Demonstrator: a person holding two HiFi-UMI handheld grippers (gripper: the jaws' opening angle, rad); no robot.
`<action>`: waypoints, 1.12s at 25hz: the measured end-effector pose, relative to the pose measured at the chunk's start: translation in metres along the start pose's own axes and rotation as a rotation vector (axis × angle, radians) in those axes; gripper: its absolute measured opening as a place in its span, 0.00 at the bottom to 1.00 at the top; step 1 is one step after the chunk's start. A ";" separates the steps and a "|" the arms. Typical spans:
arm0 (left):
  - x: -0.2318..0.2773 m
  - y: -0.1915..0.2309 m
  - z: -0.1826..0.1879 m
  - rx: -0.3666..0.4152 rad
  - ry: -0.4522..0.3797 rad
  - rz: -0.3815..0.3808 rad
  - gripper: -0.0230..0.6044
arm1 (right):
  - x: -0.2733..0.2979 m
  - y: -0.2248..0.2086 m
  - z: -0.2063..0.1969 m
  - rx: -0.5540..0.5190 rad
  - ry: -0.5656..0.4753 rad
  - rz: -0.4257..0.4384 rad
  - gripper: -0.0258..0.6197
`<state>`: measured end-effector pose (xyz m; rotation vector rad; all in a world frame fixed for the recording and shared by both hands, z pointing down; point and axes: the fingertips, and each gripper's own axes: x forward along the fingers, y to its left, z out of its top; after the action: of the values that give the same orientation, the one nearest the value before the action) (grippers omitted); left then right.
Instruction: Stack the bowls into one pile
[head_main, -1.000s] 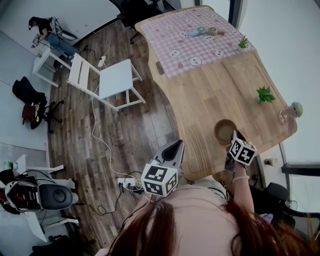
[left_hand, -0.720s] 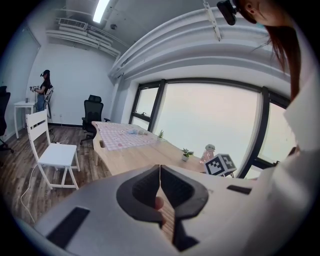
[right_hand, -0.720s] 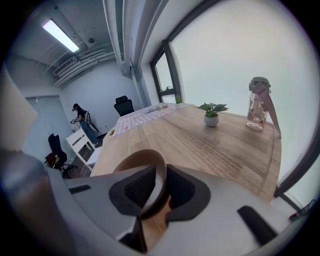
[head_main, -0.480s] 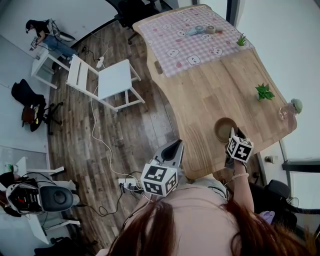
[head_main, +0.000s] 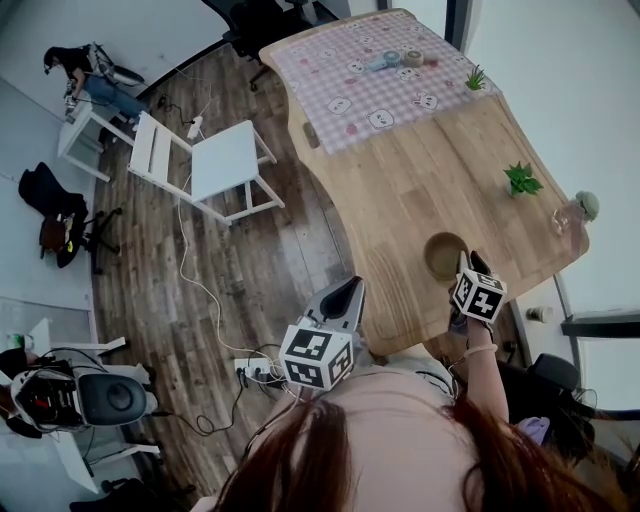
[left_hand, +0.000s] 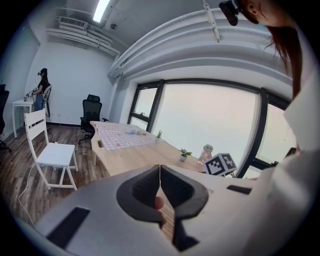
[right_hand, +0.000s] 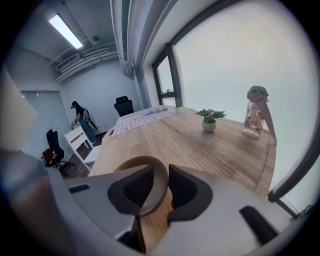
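Note:
A brown bowl (head_main: 444, 255) stands upright near the front right edge of the wooden table (head_main: 420, 170); it shows again in the right gripper view (right_hand: 142, 161). My right gripper (head_main: 468, 268) is at its near rim. Its jaws have just been opening and now stand open (right_hand: 161, 172), one jaw inside the bowl and one outside, with the rim loose between them. My left gripper (head_main: 340, 298) hangs over the floor left of the table, its jaws shut (left_hand: 159, 167) with nothing between them.
Two small potted plants (head_main: 521, 180) (head_main: 476, 77) and a glass bottle (head_main: 572, 212) stand along the table's right side. A checked cloth (head_main: 370, 70) with small items (head_main: 395, 58) covers the far end. A white chair (head_main: 215, 160) and cables lie on the floor to the left.
The whole head view has drifted a little up and left. The right gripper stays at the bowl's near rim, and the left gripper keeps its place.

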<state>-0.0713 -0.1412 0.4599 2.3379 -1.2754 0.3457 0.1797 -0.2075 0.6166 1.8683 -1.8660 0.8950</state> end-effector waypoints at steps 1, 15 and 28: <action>0.000 -0.001 0.000 0.000 0.000 -0.003 0.05 | -0.002 0.001 0.001 -0.001 -0.005 0.004 0.18; 0.014 -0.020 0.006 0.013 -0.022 0.018 0.05 | -0.024 0.015 0.025 -0.053 -0.062 0.123 0.13; 0.034 -0.039 0.017 0.027 -0.080 0.083 0.05 | -0.036 0.023 0.041 -0.147 -0.093 0.263 0.07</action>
<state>-0.0203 -0.1562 0.4486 2.3476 -1.4177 0.3004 0.1673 -0.2083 0.5585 1.6279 -2.2077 0.7362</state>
